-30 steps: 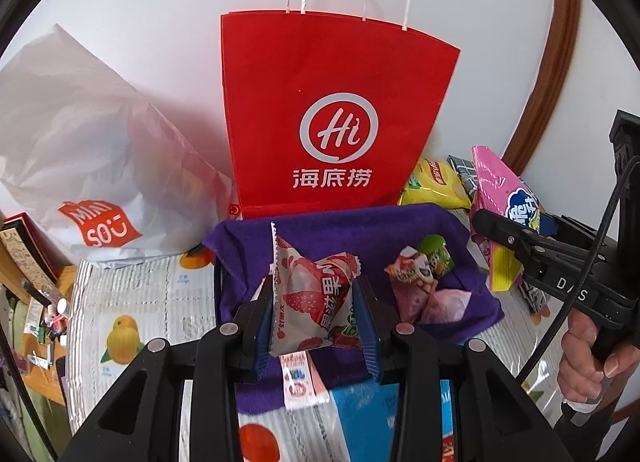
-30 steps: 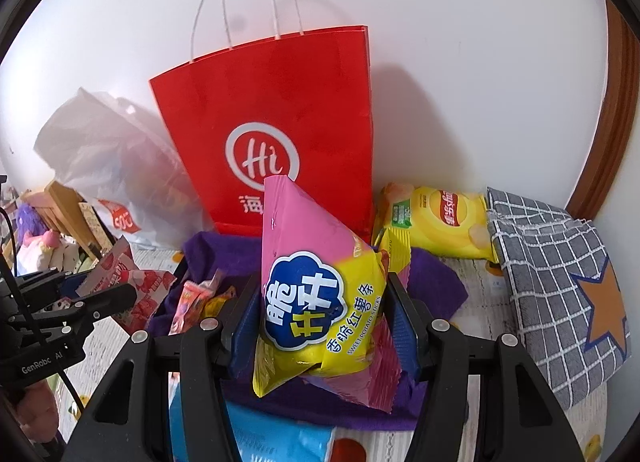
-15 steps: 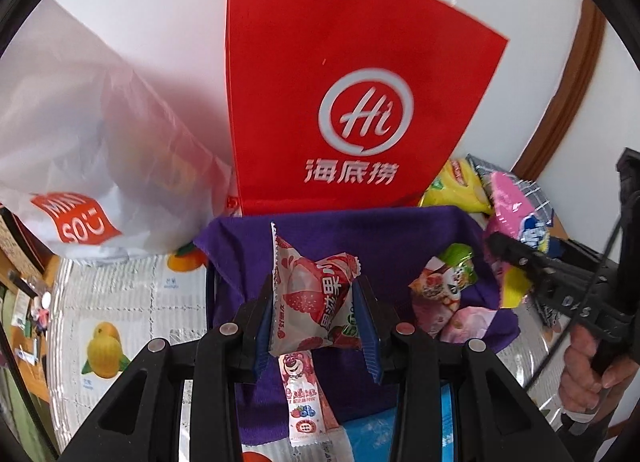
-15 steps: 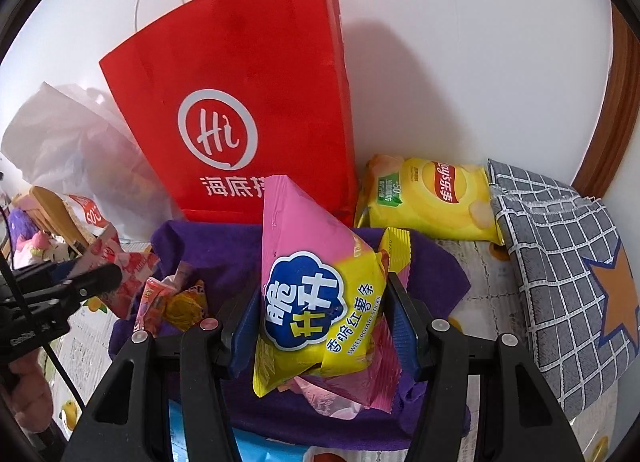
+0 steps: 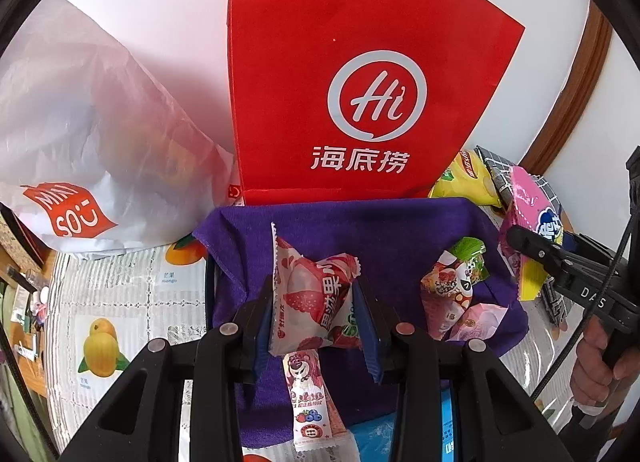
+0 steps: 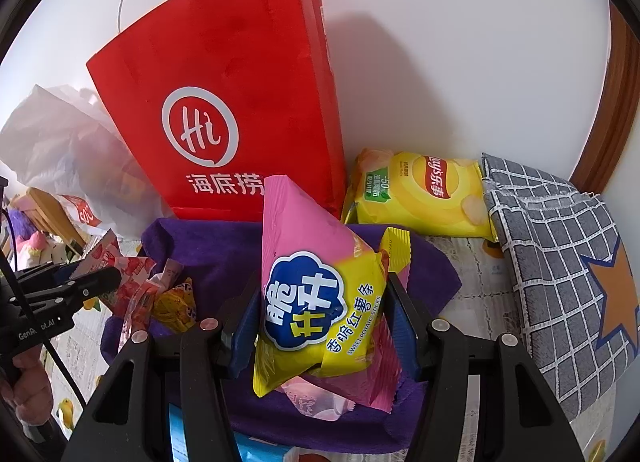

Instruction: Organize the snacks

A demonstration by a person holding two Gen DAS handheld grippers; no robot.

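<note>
My left gripper is shut on a pink-and-white strawberry snack packet and holds it above a purple cloth. My right gripper is shut on a pink-and-yellow sweet potato sticks bag, also above the purple cloth; it shows at the right of the left wrist view. A tall red paper bag stands upright against the wall just behind the cloth. Several small snack packets lie on the cloth.
A white plastic bag lies left of the red bag. A yellow chip bag and a grey checked fabric pouch lie at the right. A long pink wafer packet and a blue packet lie near me.
Both grippers have moved forward and up toward the red paper bag, each still holding its snack. The red bag looms larger in both views.
</note>
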